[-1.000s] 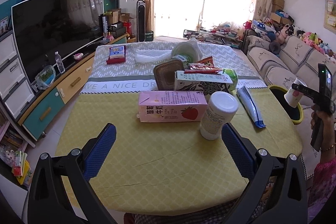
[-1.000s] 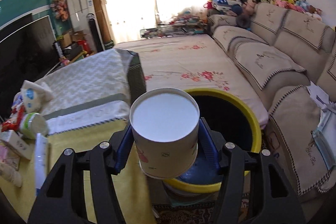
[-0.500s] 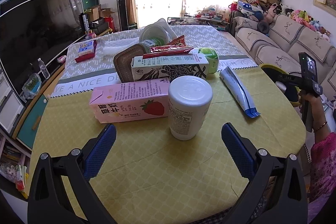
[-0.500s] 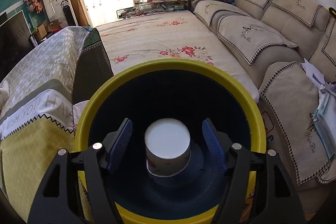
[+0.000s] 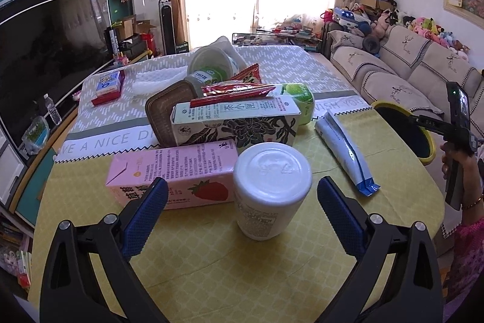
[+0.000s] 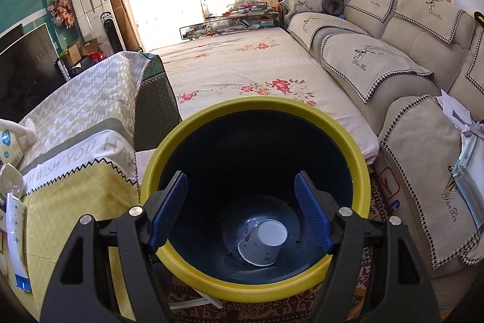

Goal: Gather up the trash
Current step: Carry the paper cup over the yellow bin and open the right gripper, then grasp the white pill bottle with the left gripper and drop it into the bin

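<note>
The left hand-held gripper (image 5: pixel 242 215) hangs spread wide over the yellow tabletop (image 5: pixel 211 262), gripping nothing; one white lidded cup (image 5: pixel 270 189) stands upright just ahead between its fingers. Beyond it lie two cartons, one pink strawberry carton (image 5: pixel 172 174) and one floral carton (image 5: pixel 233 123); one blue-white wrapper (image 5: pixel 345 152) lies ahead to the right. The right hand-held gripper (image 6: pixel 240 212), also spread and empty, hovers over one yellow-rimmed bin (image 6: pixel 254 108); one paper cup (image 6: pixel 263 242) lies tipped on the bin's bottom, below its fingers.
</note>
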The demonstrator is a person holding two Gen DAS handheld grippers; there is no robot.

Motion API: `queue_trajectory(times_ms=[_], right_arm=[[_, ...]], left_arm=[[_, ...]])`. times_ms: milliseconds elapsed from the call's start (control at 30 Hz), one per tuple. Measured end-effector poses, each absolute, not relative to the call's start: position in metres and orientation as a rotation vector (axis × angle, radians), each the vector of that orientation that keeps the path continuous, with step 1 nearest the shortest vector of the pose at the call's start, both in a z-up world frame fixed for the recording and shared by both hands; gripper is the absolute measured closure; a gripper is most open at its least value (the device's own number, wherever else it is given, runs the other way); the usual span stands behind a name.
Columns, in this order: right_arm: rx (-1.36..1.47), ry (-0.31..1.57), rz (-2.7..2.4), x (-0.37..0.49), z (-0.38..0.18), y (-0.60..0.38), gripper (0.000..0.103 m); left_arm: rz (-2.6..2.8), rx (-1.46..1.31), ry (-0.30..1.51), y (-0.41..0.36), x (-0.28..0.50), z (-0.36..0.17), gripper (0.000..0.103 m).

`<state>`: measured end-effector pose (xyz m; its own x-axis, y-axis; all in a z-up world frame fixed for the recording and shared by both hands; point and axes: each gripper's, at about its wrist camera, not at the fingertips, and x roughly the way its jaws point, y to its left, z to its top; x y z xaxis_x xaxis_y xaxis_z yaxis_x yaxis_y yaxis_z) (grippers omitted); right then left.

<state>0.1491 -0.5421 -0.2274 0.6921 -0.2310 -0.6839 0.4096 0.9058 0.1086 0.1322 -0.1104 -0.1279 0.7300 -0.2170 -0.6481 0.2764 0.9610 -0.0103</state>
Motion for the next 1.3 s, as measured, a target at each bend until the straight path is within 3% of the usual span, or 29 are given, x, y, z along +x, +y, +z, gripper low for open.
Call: queue_trajectory(times_ms=[67,467,900,1300], right_arm=[[0.268,0.722,-0.361,0.149,-0.226,-0.542,0.033],[0.294,0.731,-0.350,0.142,-0.231,-0.543,0.033],[0.340,0.691,-0.369,0.107,-0.228,-0.541,0.032],[0.370,0.622,-0.492,0.052,-0.218,-0.570,0.029]], left_arm=[[-0.274,0.111,0.700,-0.116,0.132,-0.128,0.020],[-0.309,0.092,0.721,-0.124,0.135,-0.140,0.056],[-0.396,0.137,0.668,-0.151,0.116,-0.112,0.056],[-0.758,0.201,0.638,-0.300,0.149,-0.091,0.056]])
